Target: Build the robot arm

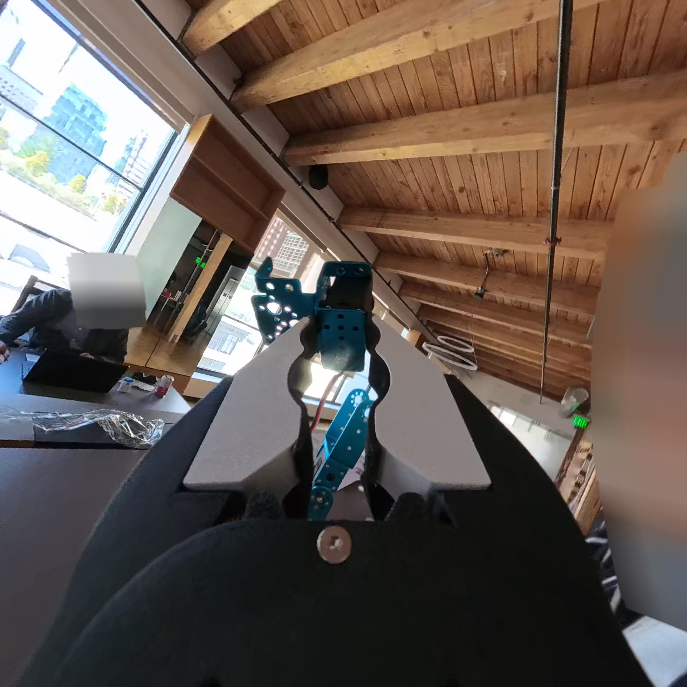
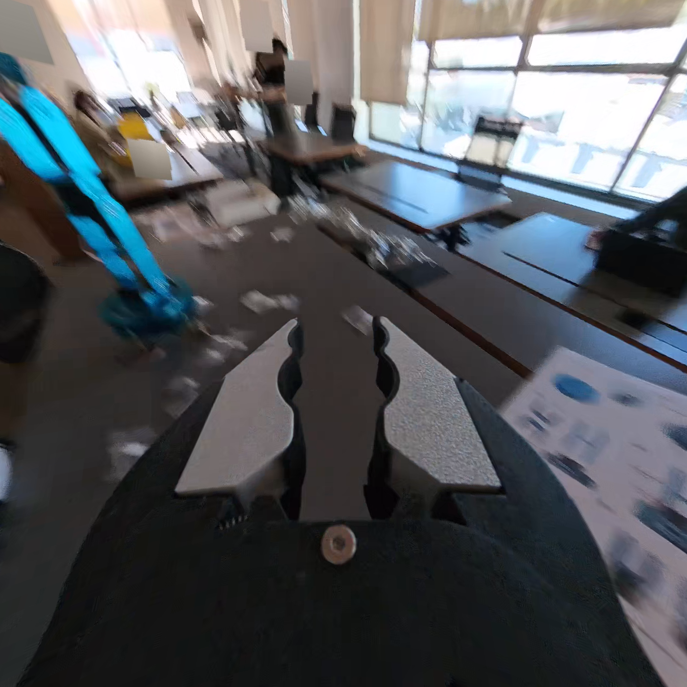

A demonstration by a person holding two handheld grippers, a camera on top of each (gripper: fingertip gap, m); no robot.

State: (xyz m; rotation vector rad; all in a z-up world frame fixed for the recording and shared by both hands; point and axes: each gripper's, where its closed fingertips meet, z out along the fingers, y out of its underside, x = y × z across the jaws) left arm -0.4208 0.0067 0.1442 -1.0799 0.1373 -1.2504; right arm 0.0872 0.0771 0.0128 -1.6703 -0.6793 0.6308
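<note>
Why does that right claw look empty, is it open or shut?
Open. The right gripper has a clear gap between its fingers, with only the dark table showing through.

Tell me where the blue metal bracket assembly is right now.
In the left wrist view the blue metal bracket assembly sits centre frame, clamped between the left gripper fingers and raised toward the wooden ceiling.

An open office; dark desks (image 2: 427,193) ahead of the right gripper (image 2: 336,327), big windows (image 2: 557,111) beyond. A laptop (image 1: 70,371) left of the left gripper (image 1: 338,327); timber ceiling beams (image 1: 446,122) above.
</note>
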